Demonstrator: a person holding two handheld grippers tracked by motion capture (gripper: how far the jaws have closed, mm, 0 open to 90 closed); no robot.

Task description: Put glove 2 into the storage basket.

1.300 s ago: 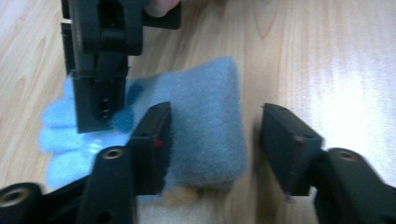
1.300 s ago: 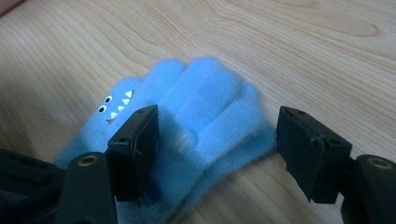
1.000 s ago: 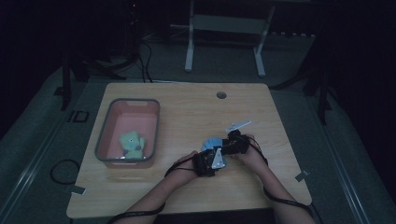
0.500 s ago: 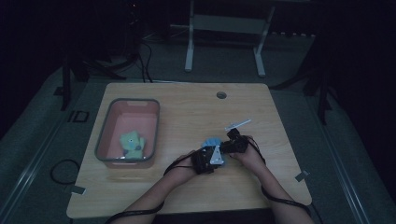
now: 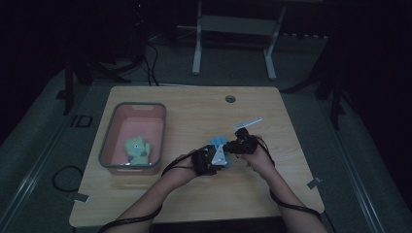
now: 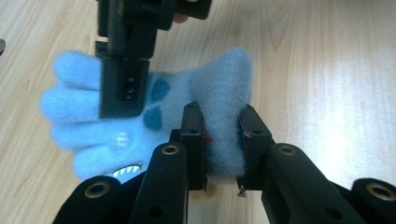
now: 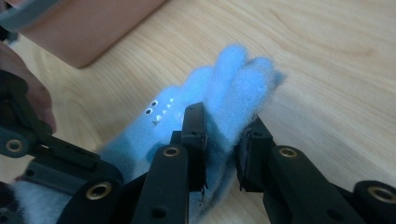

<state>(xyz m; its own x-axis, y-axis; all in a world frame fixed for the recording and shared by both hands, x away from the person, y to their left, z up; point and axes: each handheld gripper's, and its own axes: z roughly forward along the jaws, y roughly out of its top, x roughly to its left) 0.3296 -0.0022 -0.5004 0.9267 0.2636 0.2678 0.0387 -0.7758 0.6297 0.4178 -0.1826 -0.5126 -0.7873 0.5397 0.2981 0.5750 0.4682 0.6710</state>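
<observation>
Both grippers pinch the fluffy light-blue shark-faced glove (image 6: 154, 112) near the table's middle, right of the pink bin (image 5: 114, 136): left gripper (image 6: 222, 140) on the cuff, right gripper (image 7: 223, 140) on the fingers. I'd lift both together, level, then carry it left over the bin.

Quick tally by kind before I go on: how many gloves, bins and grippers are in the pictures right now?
Fuzzy gloves: 2, a light blue fleece glove pinched by both grippers, and a green fuzzy glove in the bin.
Bins: 1, a pink plastic bin with a grey rim.
Grippers: 2, left gripper and right gripper, both clamped on the blue glove.
Total: 5.
</observation>
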